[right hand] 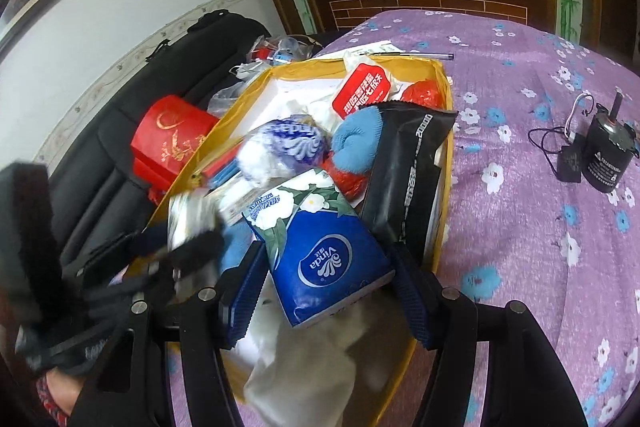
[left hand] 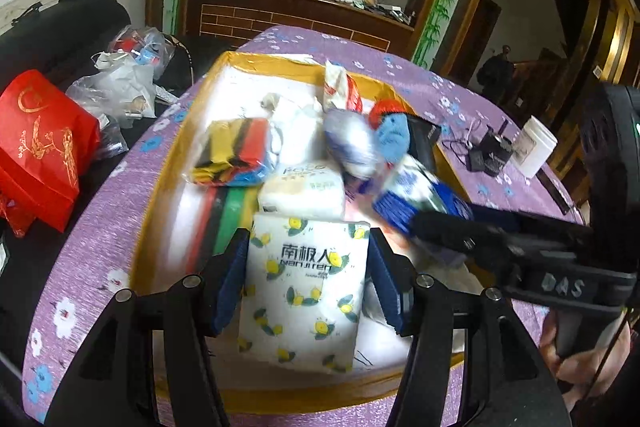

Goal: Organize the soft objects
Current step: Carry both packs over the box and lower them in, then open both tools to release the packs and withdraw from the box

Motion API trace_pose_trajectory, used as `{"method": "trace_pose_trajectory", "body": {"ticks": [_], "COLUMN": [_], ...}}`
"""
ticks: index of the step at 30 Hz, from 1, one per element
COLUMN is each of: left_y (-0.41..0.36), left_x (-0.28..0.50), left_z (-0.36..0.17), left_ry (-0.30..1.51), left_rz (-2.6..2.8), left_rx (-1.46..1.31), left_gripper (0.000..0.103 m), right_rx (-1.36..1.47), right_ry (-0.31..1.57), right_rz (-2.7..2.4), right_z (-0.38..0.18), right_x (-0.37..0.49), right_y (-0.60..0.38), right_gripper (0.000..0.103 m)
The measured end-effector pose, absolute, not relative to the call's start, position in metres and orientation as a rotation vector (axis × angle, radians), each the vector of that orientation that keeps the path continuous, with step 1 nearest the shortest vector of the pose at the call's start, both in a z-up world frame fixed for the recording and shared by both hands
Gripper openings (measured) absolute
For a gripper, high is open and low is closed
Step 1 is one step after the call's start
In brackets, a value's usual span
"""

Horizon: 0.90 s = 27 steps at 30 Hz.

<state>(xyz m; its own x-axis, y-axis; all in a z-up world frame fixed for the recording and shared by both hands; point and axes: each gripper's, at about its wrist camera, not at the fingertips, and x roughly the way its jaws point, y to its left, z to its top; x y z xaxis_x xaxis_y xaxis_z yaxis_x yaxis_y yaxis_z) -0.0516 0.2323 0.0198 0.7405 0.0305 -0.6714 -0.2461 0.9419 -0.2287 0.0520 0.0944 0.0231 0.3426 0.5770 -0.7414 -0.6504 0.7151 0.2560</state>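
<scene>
Your left tool (left hand: 306, 279) grips the white bee-printed tissue pack (left hand: 304, 291), lower centre; your right tool (right hand: 324, 275) grips the blue Vinda tissue pack (right hand: 320, 247) over the yellow-rimmed box (right hand: 446, 163). Both look soft and light; hold mid-body.

A purple floral tablecloth (right hand: 520, 155) is being spread over the table. A black cylindrical motor (right hand: 608, 159) and a white jar (left hand: 534, 147) are being kept on it, well apart from a red gift bag (left hand: 40, 155) beside it.
</scene>
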Motion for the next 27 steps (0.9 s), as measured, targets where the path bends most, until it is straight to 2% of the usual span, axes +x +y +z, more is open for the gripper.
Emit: {"method": "trace_pose_trajectory", "body": {"ticks": [27], "left_y": [0.196], "left_x": [-0.055], "left_z": [0.031], "left_ry": [0.678], "left_rz": [0.269], "left_rx": [-0.119], "left_gripper": [0.057], "right_rx": [-0.085], "right_ry": [0.895], "right_rz": [0.784], "right_z": [0.017], "right_x": [0.059], "right_y": [0.102], "right_gripper": [0.063]}}
